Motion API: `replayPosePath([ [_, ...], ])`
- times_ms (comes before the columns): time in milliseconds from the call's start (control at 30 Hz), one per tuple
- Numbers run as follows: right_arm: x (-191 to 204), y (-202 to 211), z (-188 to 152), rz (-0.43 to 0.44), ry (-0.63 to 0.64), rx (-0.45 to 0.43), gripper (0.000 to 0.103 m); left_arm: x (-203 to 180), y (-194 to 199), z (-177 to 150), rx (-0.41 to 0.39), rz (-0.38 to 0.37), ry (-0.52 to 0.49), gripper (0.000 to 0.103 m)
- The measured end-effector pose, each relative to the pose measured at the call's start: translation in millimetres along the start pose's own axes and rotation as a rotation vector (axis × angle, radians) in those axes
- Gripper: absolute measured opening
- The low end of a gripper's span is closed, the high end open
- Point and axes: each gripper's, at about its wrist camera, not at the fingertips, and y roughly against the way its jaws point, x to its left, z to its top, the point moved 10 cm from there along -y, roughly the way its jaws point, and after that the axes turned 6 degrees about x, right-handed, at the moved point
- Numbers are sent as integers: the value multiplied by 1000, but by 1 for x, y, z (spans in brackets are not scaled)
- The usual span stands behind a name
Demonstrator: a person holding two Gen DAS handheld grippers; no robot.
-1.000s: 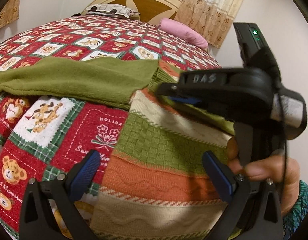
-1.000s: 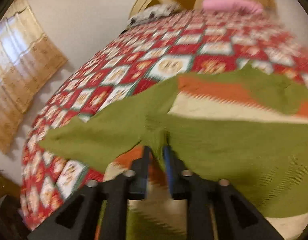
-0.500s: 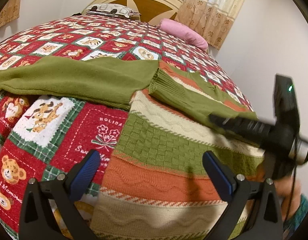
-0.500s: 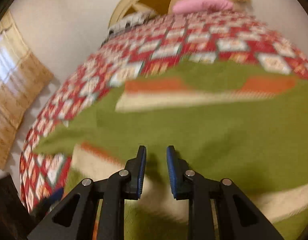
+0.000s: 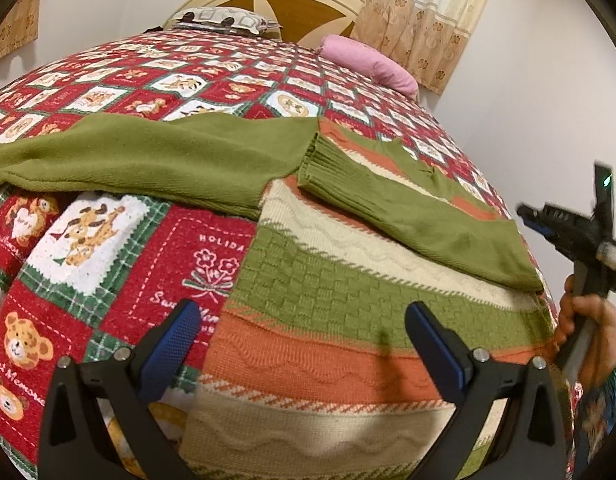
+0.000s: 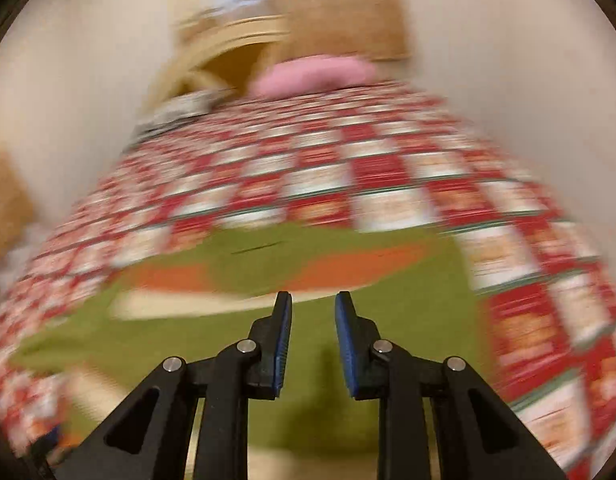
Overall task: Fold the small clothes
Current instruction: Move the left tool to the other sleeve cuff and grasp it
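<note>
Knitted sweater (image 5: 347, 312), banded in green basketweave, orange and cream cable, lies flat at lower centre on a red patchwork quilt (image 5: 108, 248); one ribbed-cuff green sleeve (image 5: 407, 208) is folded across it. Left gripper (image 5: 304, 336) gapes wide, empty. Right gripper (image 6: 312, 340), narrowly parted, grips nothing.

A home bedroom: a bed (image 5: 212, 76) with a wooden headboard (image 5: 300, 4) at twelve o'clock, pillows (image 5: 367, 64), and curtains (image 5: 427, 12) at one o'clock.
</note>
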Motion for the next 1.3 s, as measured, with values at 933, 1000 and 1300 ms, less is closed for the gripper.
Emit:
replayPosePath([
  [933,-86,6,-84,72,-227,101,0,7,15,1,-3,-89,14,103],
  [1000,-82,4,-82,54,-206,101,0,26,27,8,-12,-28,30,103],
  [1300,-80,6,-87,80,-209,96,2,250,124,63,-284,302,512,102],
])
